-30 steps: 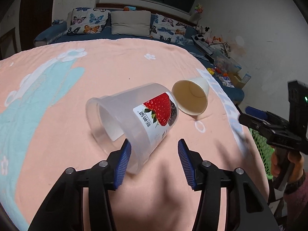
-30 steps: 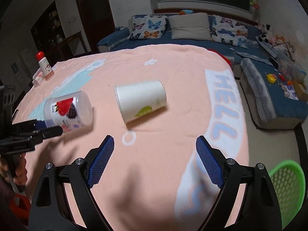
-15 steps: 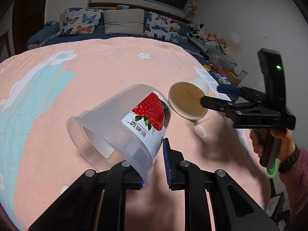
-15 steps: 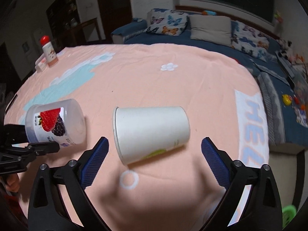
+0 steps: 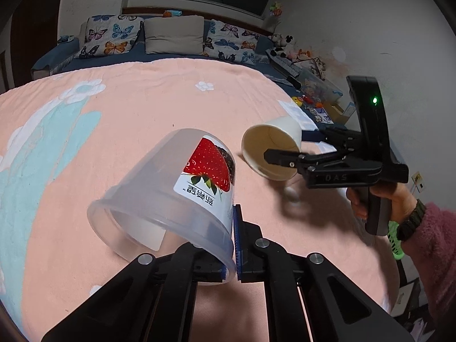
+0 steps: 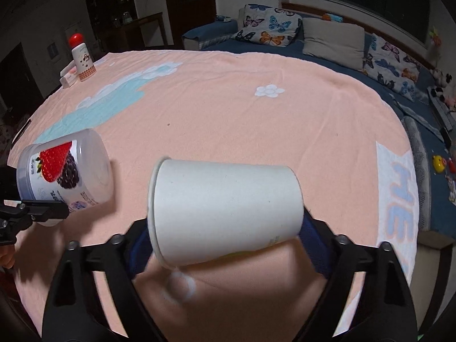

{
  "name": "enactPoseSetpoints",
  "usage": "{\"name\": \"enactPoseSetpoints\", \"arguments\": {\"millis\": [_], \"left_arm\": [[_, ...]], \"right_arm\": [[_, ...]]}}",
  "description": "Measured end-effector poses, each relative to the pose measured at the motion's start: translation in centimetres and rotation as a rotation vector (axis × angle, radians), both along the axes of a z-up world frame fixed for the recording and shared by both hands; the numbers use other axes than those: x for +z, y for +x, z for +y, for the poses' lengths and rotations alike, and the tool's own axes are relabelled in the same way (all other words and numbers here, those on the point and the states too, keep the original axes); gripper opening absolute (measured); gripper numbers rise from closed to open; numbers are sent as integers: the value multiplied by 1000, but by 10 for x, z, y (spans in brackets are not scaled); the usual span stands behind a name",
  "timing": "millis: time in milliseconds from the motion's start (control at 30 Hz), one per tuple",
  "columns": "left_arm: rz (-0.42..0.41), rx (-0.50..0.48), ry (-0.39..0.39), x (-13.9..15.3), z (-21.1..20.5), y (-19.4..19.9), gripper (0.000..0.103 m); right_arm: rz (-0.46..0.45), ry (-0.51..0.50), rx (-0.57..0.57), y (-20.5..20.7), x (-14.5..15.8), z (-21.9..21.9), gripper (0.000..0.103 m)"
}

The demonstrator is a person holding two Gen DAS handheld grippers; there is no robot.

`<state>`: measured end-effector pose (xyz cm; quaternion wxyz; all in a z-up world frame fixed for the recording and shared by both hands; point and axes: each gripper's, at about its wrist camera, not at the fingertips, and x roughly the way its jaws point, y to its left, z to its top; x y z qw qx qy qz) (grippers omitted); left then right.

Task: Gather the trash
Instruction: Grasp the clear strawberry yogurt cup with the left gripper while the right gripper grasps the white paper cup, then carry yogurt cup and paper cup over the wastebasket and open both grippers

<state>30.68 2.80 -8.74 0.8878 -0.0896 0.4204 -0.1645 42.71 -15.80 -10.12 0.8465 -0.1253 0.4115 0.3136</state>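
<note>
A clear plastic tub with a strawberry label lies tilted on the pink blanket, mouth toward the camera. My left gripper is shut on the tub's rim wall, one finger inside and one outside. The tub and left gripper also show at the left of the right wrist view. A white paper cup lies on its side between the jaws of my right gripper, rim by the left pad, base by the right. Those jaws are closing; no firm press shows. In the left wrist view the right gripper straddles the cup.
A hand in a pink sleeve holds the right gripper. Below it, past the blanket's edge, sits a green mesh basket. A red-capped bottle and a small box stand at the far left. A sofa with cushions lies behind.
The left jaws closed on the tub's wall and its rim end lifted. The right gripper came in over the paper cup, which now lies between its narrowing jaws.
</note>
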Motion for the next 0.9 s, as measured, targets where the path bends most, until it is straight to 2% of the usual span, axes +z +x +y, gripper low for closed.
{"name": "enactPoseSetpoints", "arguments": {"millis": [200, 367, 467, 667, 900], "left_arm": [[2, 6, -9, 4, 3, -6, 4], [-19, -31, -4, 14, -9, -16, 4], [-31, -60, -5, 21, -21, -26, 4], [-61, -133, -6, 36, -57, -42, 4], [-87, -200, -2, 49, -94, -55, 4]], "right_arm": [[-6, 22, -34, -22, 5, -11, 82], [4, 31, -74, -53, 12, -29, 81], [3, 40, -106, -77, 17, -46, 81], [22, 46, -199, -118, 22, -89, 67], [-11, 51, -276, -153, 24, -125, 67]]}}
